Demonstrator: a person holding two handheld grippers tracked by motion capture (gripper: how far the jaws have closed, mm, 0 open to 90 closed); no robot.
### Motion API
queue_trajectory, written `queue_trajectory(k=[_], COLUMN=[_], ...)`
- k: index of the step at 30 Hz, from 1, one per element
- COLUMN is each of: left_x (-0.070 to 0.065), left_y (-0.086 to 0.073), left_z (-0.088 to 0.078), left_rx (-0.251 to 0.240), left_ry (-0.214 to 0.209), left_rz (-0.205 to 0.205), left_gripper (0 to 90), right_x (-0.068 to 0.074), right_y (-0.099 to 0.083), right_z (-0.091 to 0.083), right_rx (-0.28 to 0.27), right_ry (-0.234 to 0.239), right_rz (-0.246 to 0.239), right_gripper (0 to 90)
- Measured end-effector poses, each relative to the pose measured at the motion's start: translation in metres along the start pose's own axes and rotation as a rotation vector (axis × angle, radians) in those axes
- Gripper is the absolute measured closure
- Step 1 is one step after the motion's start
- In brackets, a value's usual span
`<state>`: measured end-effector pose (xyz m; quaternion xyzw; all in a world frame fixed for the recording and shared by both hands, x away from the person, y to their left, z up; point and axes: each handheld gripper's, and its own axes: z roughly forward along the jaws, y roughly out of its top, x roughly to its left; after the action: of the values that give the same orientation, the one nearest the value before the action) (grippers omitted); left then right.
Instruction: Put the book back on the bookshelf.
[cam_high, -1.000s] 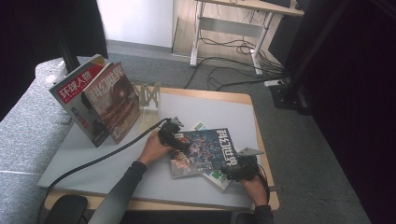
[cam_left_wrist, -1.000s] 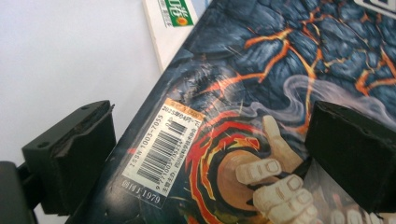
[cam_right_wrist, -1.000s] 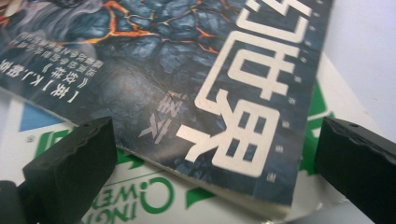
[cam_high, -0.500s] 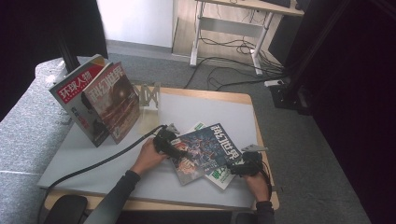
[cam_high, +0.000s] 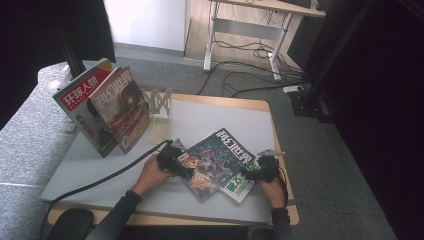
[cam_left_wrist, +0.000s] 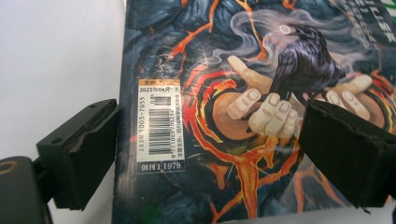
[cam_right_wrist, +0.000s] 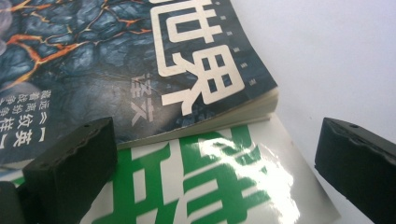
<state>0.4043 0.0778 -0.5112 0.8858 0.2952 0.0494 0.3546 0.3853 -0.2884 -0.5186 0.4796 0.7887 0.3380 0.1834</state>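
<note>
Left tool (cam_left_wrist: 205, 154) slid down glossy dark magazine (cam_high: 215, 162); both tools' jaws apart, possibly touching.

Two upright magazines (cam_high: 102, 107) beside wooden rack (cam_high: 159, 112); desk (cam_high: 250, 20) behind.

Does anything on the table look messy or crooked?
Yes. The dark magazine lies skewed across the green-and-white magazine, so their edges do not line up, and both sit slanted to the table edge. Nothing looks torn or spilled.
</note>
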Motion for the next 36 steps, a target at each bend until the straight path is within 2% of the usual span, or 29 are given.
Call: queue_trajectory(k=[10, 21, 25, 27, 30, 31, 33, 36], left_x=[-0.01, -0.022, -0.028, -0.031, -0.034, -0.033, -0.035, -0.039], left_y=[-0.015, -0.028, -0.031, -0.033, -0.035, -0.035, -0.036, -0.037], left_z=[-0.012, -0.02, -0.021, -0.021, -0.021, -0.022, -0.023, -0.022], left_rx=[0.019, 0.009, 0.013, 0.009, -0.006, 0.003, -0.007, -0.011], left_ry=[0.003, -0.004, 0.001, 0.007, 0.005, 0.002, -0.013, -0.024], left_rz=[0.022, 0.032, 0.05, 0.061, 0.054, 0.065, 0.053, 0.056], left_gripper=[6.3, 6.6, 6.7, 7.0, 7.9, 8.4, 9.0, 9.1], right_x=[0.001, 0.0, 0.0, 0.001, 0.004, 0.005, 0.008, 0.014], right_y=[0.012, 0.021, 0.024, 0.024, 0.023, 0.022, 0.021, 0.021], right_z=[0.011, 0.021, 0.024, 0.023, 0.02, 0.019, 0.015, 0.008], right_rx=[0.002, -0.005, -0.011, -0.014, -0.001, 0.001, 0.0, -0.018], right_ry=[-0.026, -0.044, -0.051, -0.055, -0.054, -0.05, -0.043, -0.026], right_rz=[0.01, 0.044, 0.057, 0.057, 0.031, 0.028, 0.023, 0.018], right_gripper=[0.0, 0.0, 1.6, 4.4, 6.6, 6.7, 6.7, 6.6])
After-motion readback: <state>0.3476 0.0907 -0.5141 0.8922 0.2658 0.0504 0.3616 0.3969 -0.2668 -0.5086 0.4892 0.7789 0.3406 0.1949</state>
